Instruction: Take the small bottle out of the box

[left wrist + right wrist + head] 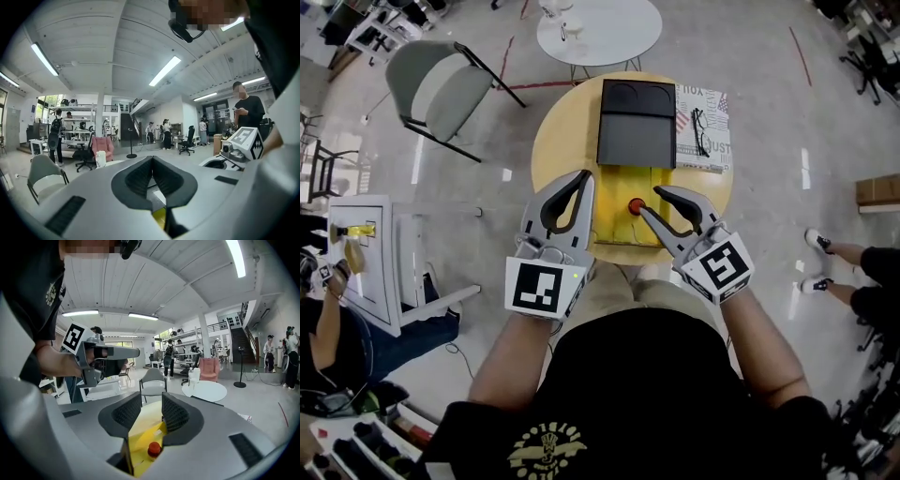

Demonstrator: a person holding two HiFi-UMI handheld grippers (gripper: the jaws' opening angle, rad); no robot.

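A yellow box [623, 183] lies open on the round yellow table [558, 131], its black lid [636, 122] folded back behind it. A small bottle with a red cap [636, 206] stands in the box near its right side. My right gripper [649, 199] is open, its tips right at the cap and its pads not pressing on it. In the right gripper view the red cap [153, 449] shows low in the gap of the right gripper [151, 399], inside the yellow box [138, 432]. My left gripper [587, 176] is shut and empty over the box's left edge; the left gripper [151, 158] shows its pads together.
A printed paper with black glasses [703, 131] lies right of the lid. A grey chair [441, 89] stands at the back left, a white round table [598, 28] behind, a white cabinet [370, 253] at the left. A person's feet [817, 262] are at the right.
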